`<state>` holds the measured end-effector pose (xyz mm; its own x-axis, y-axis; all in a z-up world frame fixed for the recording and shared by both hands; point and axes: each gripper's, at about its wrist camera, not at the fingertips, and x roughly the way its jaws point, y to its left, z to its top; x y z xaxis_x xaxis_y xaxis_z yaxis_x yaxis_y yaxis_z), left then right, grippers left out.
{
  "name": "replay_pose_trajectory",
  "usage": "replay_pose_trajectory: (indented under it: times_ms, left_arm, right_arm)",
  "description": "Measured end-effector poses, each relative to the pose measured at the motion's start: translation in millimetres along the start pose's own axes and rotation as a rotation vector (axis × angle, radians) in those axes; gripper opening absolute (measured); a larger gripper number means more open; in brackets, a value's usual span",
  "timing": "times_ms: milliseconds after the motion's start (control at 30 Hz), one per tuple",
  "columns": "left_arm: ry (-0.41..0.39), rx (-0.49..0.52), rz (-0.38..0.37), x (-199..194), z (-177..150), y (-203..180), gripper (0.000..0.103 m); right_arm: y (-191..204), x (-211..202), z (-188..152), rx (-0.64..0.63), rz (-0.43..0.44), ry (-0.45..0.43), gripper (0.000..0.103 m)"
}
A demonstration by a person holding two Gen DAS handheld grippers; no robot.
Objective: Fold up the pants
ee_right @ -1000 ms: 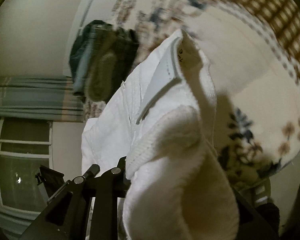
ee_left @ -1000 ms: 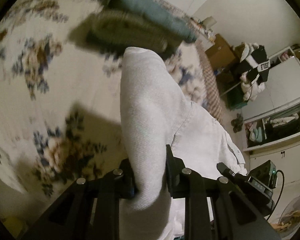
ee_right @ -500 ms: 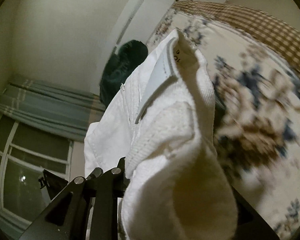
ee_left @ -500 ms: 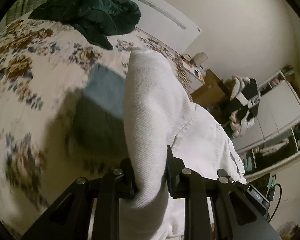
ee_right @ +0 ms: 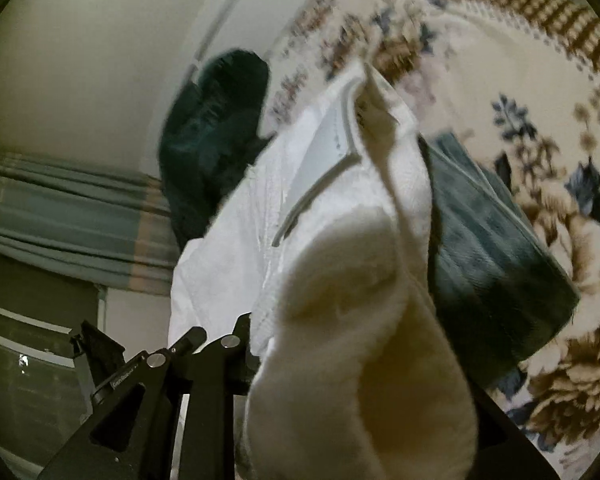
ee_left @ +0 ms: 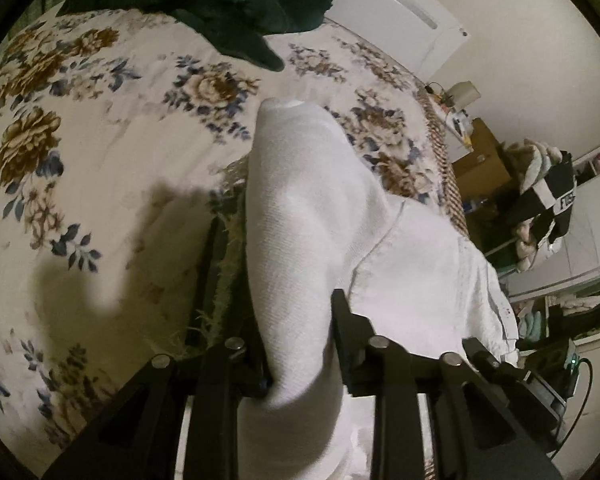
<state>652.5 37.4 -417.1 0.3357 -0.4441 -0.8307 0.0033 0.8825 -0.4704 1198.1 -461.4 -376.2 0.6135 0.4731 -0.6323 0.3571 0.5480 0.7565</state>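
The white pants (ee_left: pixel 316 216) fill the middle of the left wrist view. My left gripper (ee_left: pixel 300 344) is shut on a thick fold of them and holds it above the floral bedspread (ee_left: pixel 100 168). In the right wrist view the same white pants (ee_right: pixel 340 240) bulge toward the camera with a grey-edged waistband inside showing. My right gripper (ee_right: pixel 320 344) is shut on them; its right finger is hidden behind the cloth.
A dark green garment (ee_left: pixel 220 0) lies at the far end of the bed and shows in the right wrist view (ee_right: pixel 212 128). Folded teal-grey clothes (ee_right: pixel 492 248) lie on the bedspread under the pants. Shelves and clutter (ee_left: pixel 548 208) stand to the right of the bed.
Both grippers have carried the pants over the bed, now over the folded clothes. The views swung up toward the far wall, then tilted back down. The grips have not changed.
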Motion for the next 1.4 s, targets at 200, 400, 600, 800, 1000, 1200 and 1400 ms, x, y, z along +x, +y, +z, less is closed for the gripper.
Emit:
replay_pose_trajectory:
  times_ms: [200, 400, 600, 800, 1000, 1200, 1400]
  left_arm:
    - [0.018, -0.012, 0.01, -10, -3, 0, 0.029]
    - [-0.038, 0.044, 0.187, -38, -8, -20, 0.066]
    - [-0.101, 0.138, 0.319, -72, -34, -51, 0.091]
    - [-0.155, 0.213, 0.412, -113, -79, -85, 0.093]
    - [-0.234, 0.261, 0.438, -173, -123, -125, 0.093]
    - [-0.319, 0.274, 0.44, -240, -172, -158, 0.093]
    - [-0.39, 0.269, 0.445, -302, -227, -184, 0.093]
  right_arm:
    - [-21, -25, -4, 0.002, -0.064, 0.045, 0.047]
    - [-24, -65, 2, -0.015, -0.19, 0.004, 0.059]
    - [29, -92, -11, -0.255, -0.433, -0.06, 0.091]
    - [81, -118, -57, -0.491, -0.669, -0.15, 0.101]
    - [116, -179, -101, -0.563, -0.695, -0.201, 0.101]
    - [148, -258, -146, -0.619, -0.651, -0.259, 0.101]
    - [183, -343, -198, -0.688, -0.59, -0.314, 0.101]
